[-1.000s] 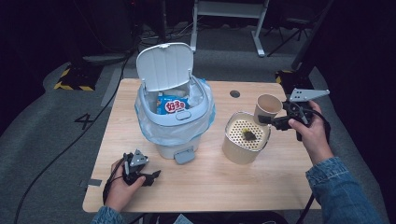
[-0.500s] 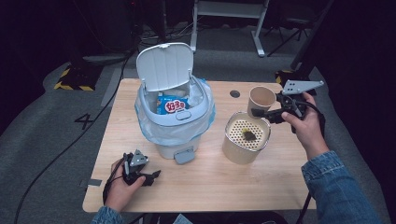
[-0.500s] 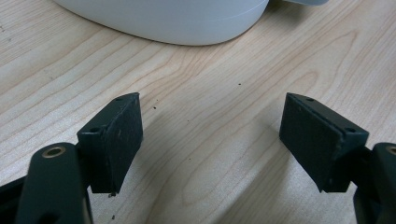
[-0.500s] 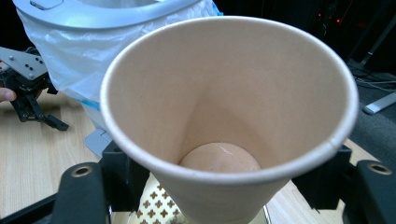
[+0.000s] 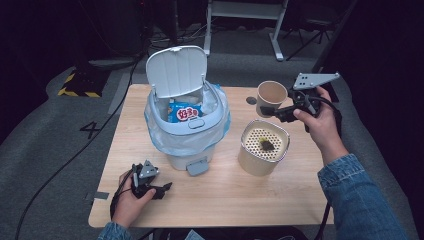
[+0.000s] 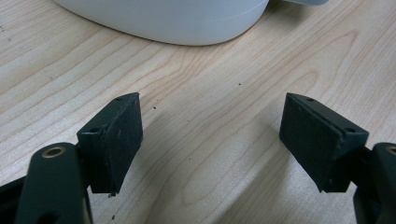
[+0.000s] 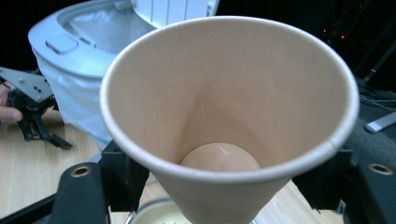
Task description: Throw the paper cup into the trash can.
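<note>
Carrying cup (image 5: 270, 96) | right gripper (image 5: 273, 111) fingers clasp the empty paper cup, upright above the counter (image 5: 225, 195) beside the strainer pot (image 5: 263, 146) | left gripper (image 5: 161, 189) rests on the counter, fingers released | next, likely: swing the cup over the open bin (image 5: 186, 129), then let go.

A dim lab or studio, not a home: one lit wooden table (image 5: 220, 200) stands on grey carpet (image 5: 55, 150). Left of the table lie black cables (image 5: 75, 155) and hazard-striped tape (image 5: 77, 92); behind it stand metal stand legs (image 5: 245, 12).
</note>
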`<state>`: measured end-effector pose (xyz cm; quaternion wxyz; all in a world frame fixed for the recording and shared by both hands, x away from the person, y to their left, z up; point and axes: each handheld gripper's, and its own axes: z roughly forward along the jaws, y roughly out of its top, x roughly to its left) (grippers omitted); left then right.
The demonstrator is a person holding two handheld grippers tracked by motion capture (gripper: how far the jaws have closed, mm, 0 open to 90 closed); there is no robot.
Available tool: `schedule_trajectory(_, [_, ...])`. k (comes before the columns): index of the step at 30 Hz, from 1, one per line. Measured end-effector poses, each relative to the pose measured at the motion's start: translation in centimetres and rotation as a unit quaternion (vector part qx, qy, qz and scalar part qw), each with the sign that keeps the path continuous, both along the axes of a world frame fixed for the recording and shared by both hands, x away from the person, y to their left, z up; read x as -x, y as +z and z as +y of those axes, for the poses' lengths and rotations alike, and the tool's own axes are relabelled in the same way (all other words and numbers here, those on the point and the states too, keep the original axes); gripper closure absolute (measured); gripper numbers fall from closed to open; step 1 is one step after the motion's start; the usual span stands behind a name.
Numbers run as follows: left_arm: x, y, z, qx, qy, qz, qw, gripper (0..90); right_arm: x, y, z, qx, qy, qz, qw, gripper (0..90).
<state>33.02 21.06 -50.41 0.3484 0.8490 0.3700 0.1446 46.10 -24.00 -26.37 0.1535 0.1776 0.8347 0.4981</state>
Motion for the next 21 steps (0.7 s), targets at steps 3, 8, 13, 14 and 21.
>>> schedule_trajectory(3, [0.0,0.0,0.0,0.0,0.0,0.0,1.0,21.8,-0.5,0.8,1.0,-0.002,0.005,-0.002,1.0,29.3])
schedule_trajectory(8, [0.0,0.0,0.0,0.0,0.0,0.0,1.0,21.8,-1.2,2.0,2.8,-0.019,0.014,-0.002,0.9997,29.3])
schedule_trajectory(13, [0.0,0.0,0.0,0.001,0.001,-0.001,1.0,21.8,-1.6,2.1,4.5,-0.054,0.019,0.004,0.9984,29.2])
schedule_trajectory(14, [0.0,0.0,0.0,0.001,0.001,-0.001,1.0,21.8,-1.8,2.2,5.4,-0.057,0.02,0.002,0.9982,29.2])
schedule_trajectory(21, [0.0,0.0,0.0,0.001,0.0,-0.001,1.0,21.7,-2.3,2.3,8.2,-0.077,0.026,0.006,0.9967,29.1])
